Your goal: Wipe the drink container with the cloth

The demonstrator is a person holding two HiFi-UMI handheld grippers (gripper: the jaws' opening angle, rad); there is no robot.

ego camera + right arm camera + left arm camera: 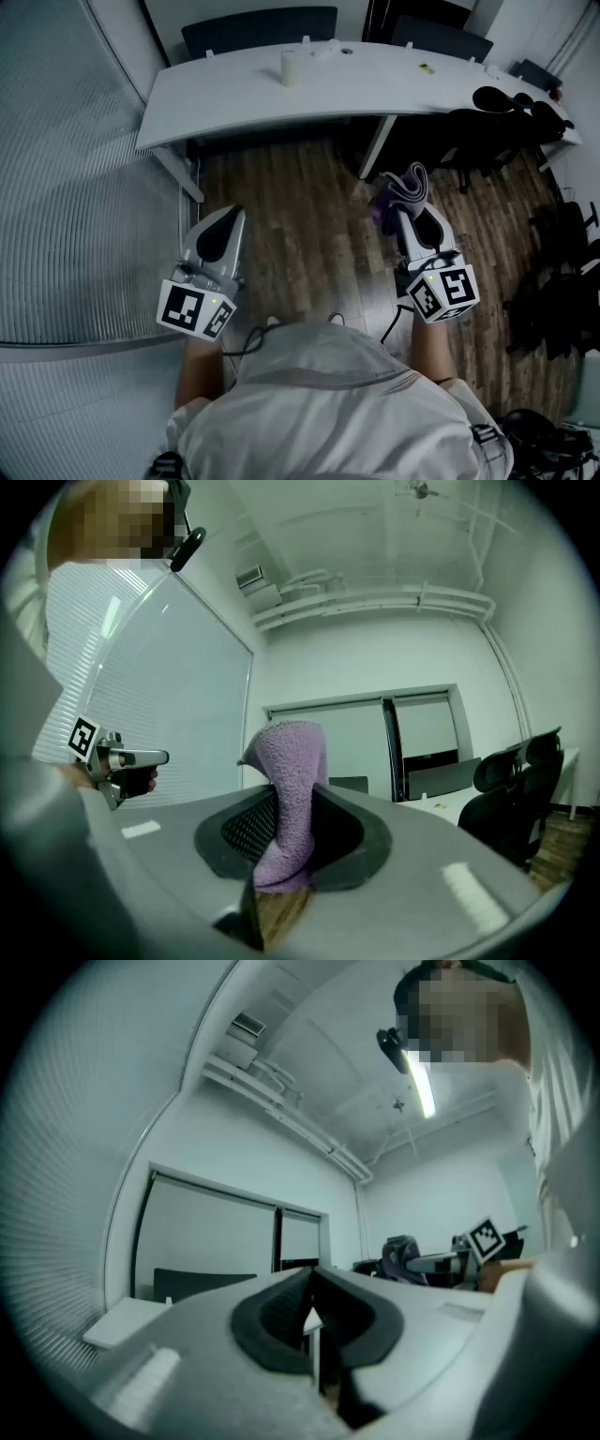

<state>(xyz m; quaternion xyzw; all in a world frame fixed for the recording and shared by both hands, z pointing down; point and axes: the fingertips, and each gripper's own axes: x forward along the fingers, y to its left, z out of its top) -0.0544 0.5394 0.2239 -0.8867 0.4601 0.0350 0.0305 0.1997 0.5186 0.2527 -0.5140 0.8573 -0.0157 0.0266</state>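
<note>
Left gripper (314, 1288) jaws together, empty; right gripper (286, 817) jaws tight on purple cloth (292, 761)

A long white table (234, 94) lies across the top of the head view, from about 10 o'clock to 2 o'clock. On it a pale container (289, 67) stands upright, a little left of the middle. At 1 o'clock from the container lies a small white object (328, 49), too blurred to name. At 3 o'clock from it, well apart, lies a small dark item (424, 67). Under the table is a dark wooden floor (300, 234); black office chairs (497, 122) stand on it at 2 o'clock.
</note>
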